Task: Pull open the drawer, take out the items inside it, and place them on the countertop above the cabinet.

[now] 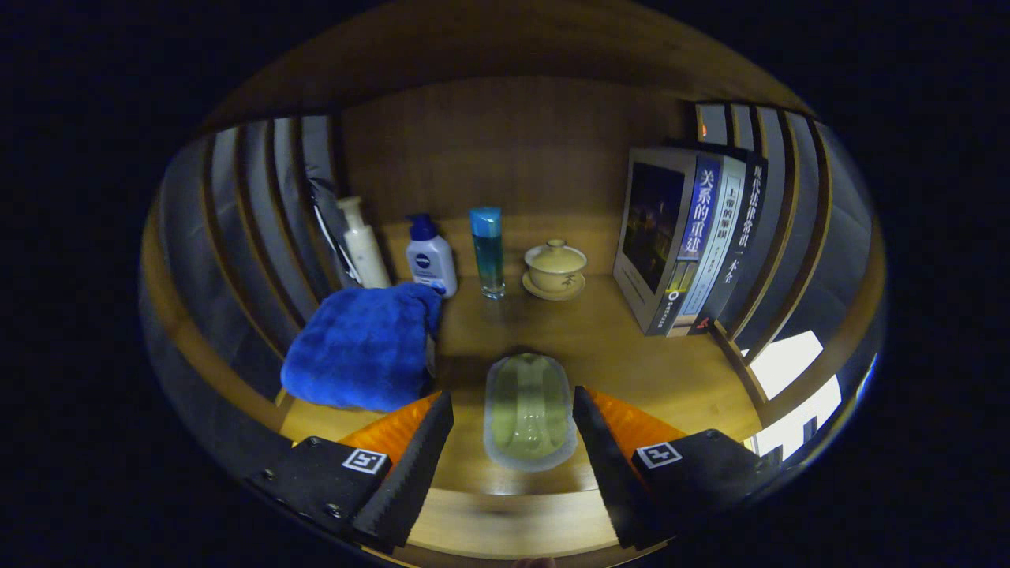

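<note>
Here, wooden countertop (631, 347), slatted walls (237, 237), hand-held gripper (513, 418) parted around soap case (529, 410).

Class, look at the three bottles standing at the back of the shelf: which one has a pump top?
The white pump bottle, beside the slatted side wall. The squat blue-capped bottle and the tall clear blue bottle carry plain caps.

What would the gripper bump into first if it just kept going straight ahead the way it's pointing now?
The open gripper already has a pale green soap-like bar lying between its fingers, untouched on either side. Past the bar, the blue bottle and lidded teacup stand on the wooden countertop; depth is hard to judge.
</note>
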Available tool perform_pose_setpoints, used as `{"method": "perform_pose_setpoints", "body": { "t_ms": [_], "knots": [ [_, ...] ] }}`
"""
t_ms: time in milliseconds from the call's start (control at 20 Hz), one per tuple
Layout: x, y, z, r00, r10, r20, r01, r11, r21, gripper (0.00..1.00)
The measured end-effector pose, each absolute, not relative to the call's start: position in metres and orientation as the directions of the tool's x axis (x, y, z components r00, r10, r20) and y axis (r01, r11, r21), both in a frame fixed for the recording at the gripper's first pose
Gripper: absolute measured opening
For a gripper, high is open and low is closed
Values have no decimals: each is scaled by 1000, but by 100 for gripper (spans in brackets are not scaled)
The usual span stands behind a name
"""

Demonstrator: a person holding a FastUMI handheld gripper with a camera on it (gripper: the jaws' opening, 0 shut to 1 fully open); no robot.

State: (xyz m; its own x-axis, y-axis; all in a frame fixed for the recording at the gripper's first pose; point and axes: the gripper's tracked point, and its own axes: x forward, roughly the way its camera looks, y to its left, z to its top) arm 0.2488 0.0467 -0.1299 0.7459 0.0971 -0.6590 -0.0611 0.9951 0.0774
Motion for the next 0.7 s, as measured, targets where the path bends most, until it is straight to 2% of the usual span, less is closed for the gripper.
{"method": "perform_pose_setpoints", "body": {
  "t_ms": [450,700],
  "knots": [
    [185,61,-33,881,159,-446,-148,987,60,98],
    [136,52,-20,917,154,-369,-146,988,50,98]
  ]
}}
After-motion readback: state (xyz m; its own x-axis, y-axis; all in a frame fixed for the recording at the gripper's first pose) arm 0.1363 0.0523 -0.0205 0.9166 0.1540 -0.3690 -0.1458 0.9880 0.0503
